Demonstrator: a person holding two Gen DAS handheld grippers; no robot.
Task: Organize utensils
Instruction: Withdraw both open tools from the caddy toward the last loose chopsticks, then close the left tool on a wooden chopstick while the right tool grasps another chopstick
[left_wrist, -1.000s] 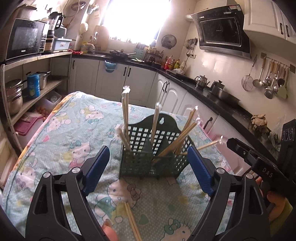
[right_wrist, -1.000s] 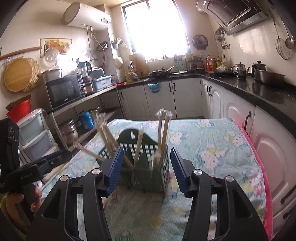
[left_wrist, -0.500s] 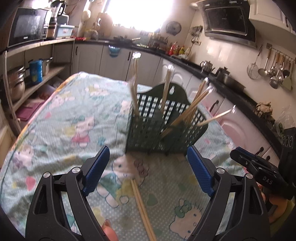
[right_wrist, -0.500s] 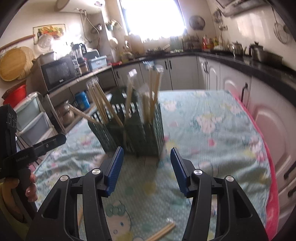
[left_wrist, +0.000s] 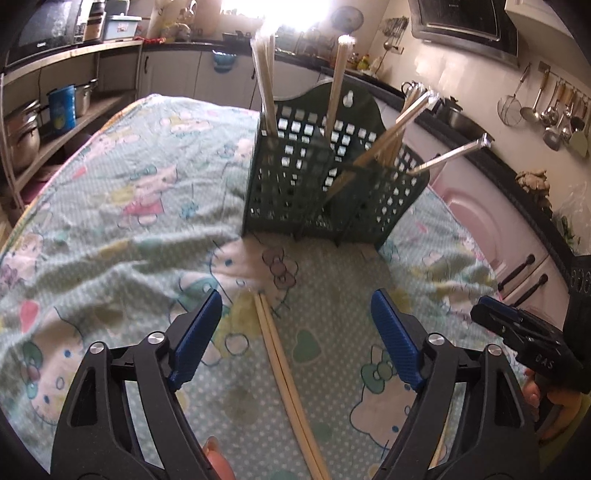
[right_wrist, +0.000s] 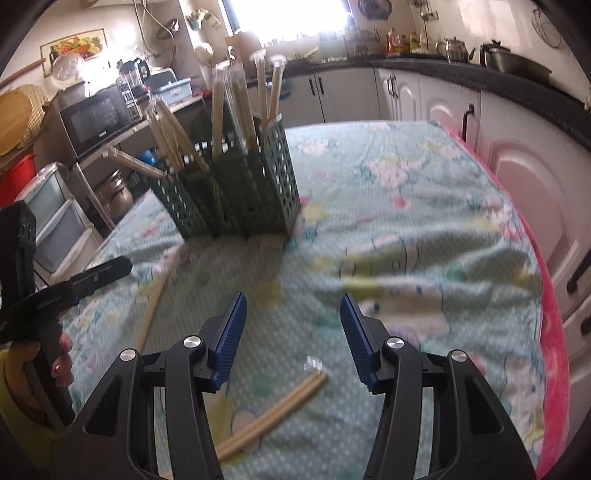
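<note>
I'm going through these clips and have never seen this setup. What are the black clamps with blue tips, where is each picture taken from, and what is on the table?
No robot here: a person holds a clamp-like gripper in each hand, each carrying a fisheye camera looking along its two fingers. One picture is from the left gripper, the other from the right gripper. Both stand open and hold nothing. On the cartoon-print tablecloth stands a green slotted utensil holder with chopsticks upright or leaning in it. A loose chopstick pair lies between the left fingers; another wrapped pair lies below the right gripper. The person's hand shows at the edge.
</note>
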